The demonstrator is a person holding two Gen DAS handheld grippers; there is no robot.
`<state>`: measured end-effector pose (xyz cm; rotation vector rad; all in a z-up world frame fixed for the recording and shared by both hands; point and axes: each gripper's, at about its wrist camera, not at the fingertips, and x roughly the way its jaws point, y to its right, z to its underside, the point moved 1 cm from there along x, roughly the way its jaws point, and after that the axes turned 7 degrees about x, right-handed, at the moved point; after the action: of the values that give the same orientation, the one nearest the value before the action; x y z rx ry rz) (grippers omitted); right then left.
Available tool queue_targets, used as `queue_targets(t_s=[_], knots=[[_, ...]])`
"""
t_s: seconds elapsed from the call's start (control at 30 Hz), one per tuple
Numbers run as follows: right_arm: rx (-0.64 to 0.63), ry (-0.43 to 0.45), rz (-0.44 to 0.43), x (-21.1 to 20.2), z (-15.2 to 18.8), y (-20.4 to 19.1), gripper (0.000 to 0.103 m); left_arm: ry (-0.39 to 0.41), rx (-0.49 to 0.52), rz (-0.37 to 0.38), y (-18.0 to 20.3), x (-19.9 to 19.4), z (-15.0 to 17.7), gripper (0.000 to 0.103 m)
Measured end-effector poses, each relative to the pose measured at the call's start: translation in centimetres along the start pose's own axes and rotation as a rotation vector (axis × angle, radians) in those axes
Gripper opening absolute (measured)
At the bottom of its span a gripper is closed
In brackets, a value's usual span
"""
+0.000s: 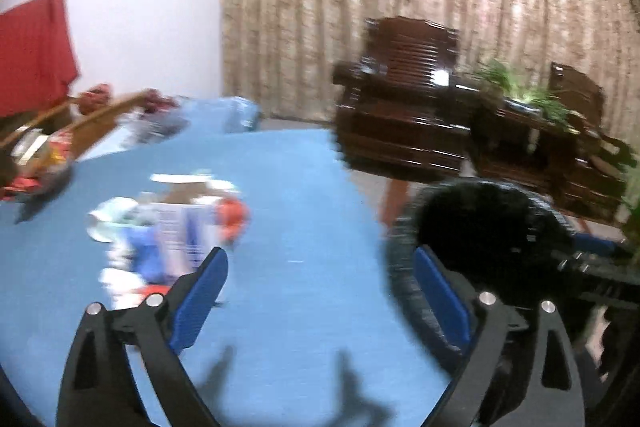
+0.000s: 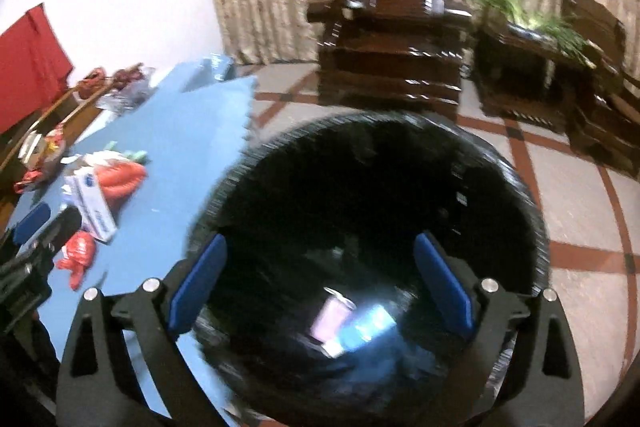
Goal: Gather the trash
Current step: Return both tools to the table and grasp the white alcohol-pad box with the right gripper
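Note:
In the left wrist view my left gripper (image 1: 320,259) stands open above the blue table (image 1: 304,187), with nothing between its fingers. Just left of it lies a blurred trash pile: a white box (image 1: 180,231), a red wrapper (image 1: 234,215) and a white cup (image 1: 108,223). The black-lined bin (image 1: 480,227) sits off the table's right edge. In the right wrist view my right gripper (image 2: 320,243) hangs open over the bin (image 2: 520,187). A pink can (image 2: 334,317) and a blue-white packet (image 2: 366,329) lie at the bin's bottom. The white box (image 2: 94,205) and red wrappers (image 2: 78,253) stay on the table.
A wooden tray of snacks (image 2: 44,147) stands at the table's far left, below a red cloth (image 2: 28,67). A dark wooden armchair (image 2: 396,39) and a plant stand (image 2: 532,67) stand on the tiled floor (image 2: 580,207) before a curtain.

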<state>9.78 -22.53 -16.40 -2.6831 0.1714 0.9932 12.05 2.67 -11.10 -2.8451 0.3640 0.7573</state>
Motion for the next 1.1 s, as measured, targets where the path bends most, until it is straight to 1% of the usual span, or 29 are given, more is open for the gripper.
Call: queue_targets(t_s=[0.07,0.1,0.23,0.33,0.47,0.63,0.8,0.83,0.93,1.1], knots=[[-0.016,0.008,-0.033,0.3,-0.5,-1.6,0.093,-0.002,-0.002,-0.067,-2.6,-0.5,0.6,0.092],[-0.030,0.015,-0.061,0.4,-0.7,-3.1,0.093,-0.009,-0.009,-0.101,-3.9,-0.7,1.0,0.092],[-0.085,0.033,-0.130,1.0,-1.1,-7.1,0.093,-0.033,-0.061,-0.191,-8.1,-1.3,2.4,0.092],[-0.129,0.042,-0.167,1.7,-1.1,-9.9,0.093,-0.054,-0.100,-0.247,-11.0,-1.1,3.3,0.092],[-0.165,0.038,-0.203,2.7,-1.0,-12.9,0.093,-0.070,-0.121,-0.300,-13.3,-0.6,4.1,0.091],[-0.215,0.028,-0.251,4.6,-0.6,-16.7,0.093,-0.097,-0.150,-0.331,-15.5,0.5,5.2,0.087],[-0.265,-0.008,-0.303,6.8,0.0,-20.2,0.093,-0.112,-0.170,-0.355,-17.3,1.2,5.8,0.085],[-0.271,-0.017,-0.312,7.2,0.2,-20.9,0.092,-0.114,-0.171,-0.359,-17.6,1.3,6.0,0.084],[-0.297,-0.048,-0.338,8.4,0.7,-22.5,0.081,-0.124,-0.177,-0.366,-18.5,1.7,6.5,0.082],[-0.334,-0.085,-0.366,10.0,1.4,-24.5,0.075,-0.136,-0.187,-0.368,-19.0,2.1,7.1,0.079]])
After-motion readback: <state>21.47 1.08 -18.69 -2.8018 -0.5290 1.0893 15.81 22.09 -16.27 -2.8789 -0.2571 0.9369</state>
